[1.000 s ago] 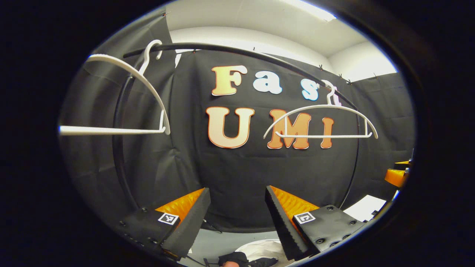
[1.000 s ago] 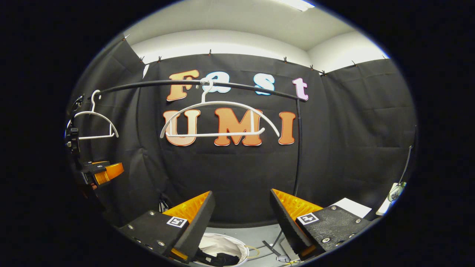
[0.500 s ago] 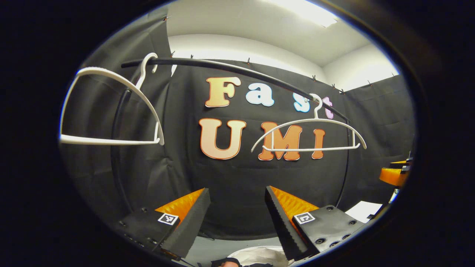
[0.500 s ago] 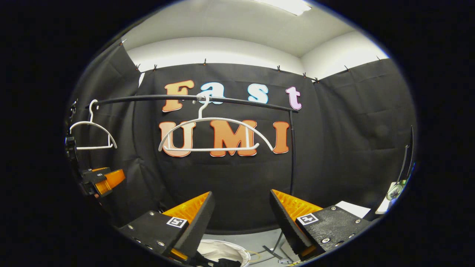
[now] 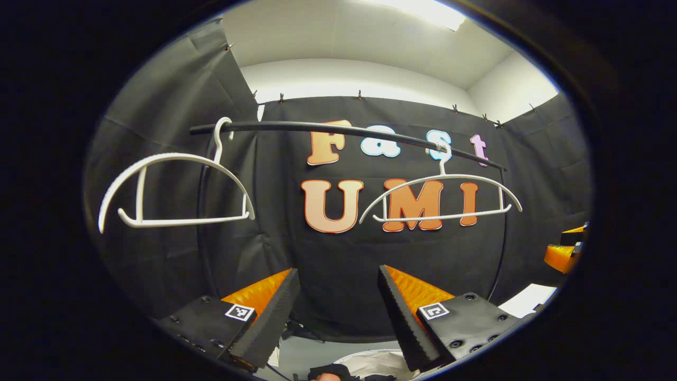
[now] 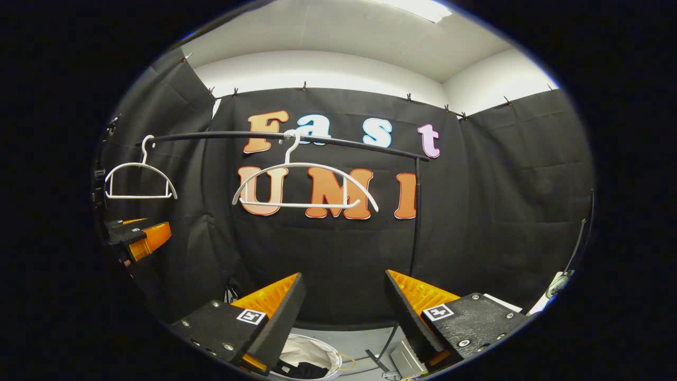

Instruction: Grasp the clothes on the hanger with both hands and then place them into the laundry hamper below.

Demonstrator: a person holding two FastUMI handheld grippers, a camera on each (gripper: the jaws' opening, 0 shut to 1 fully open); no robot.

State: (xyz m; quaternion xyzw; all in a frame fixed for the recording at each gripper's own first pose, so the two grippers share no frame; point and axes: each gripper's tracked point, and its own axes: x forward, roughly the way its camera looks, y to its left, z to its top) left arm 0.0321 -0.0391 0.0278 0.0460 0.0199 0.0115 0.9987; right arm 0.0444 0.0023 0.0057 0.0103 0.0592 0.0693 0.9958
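Two bare white hangers hang on the black rail (image 5: 338, 127): one hanger (image 5: 174, 196) at the left end, the other hanger (image 5: 441, 198) toward the right. My left gripper (image 5: 337, 272) is open and empty, well below and short of the rail. The white hamper (image 5: 370, 362) sits under it with dark clothes (image 5: 330, 370) inside. In the right gripper view my right gripper (image 6: 345, 275) is also open and empty above the hamper (image 6: 309, 354). There the hangers (image 6: 140, 180) (image 6: 307, 185) are bare too, and the left gripper (image 6: 138, 238) is at the left edge.
The rail's upright post (image 6: 416, 211) stands right of centre, with its base plate (image 6: 407, 354) on the grey floor. A white sheet (image 5: 529, 299) lies at the right. My right gripper (image 5: 563, 254) shows at the right edge of the left gripper view.
The left gripper has drawn back from the rail, so the rail and hangers look lower and smaller. The left hanger has swung round to face me. The right hanger sways slightly. Both grippers stay open.
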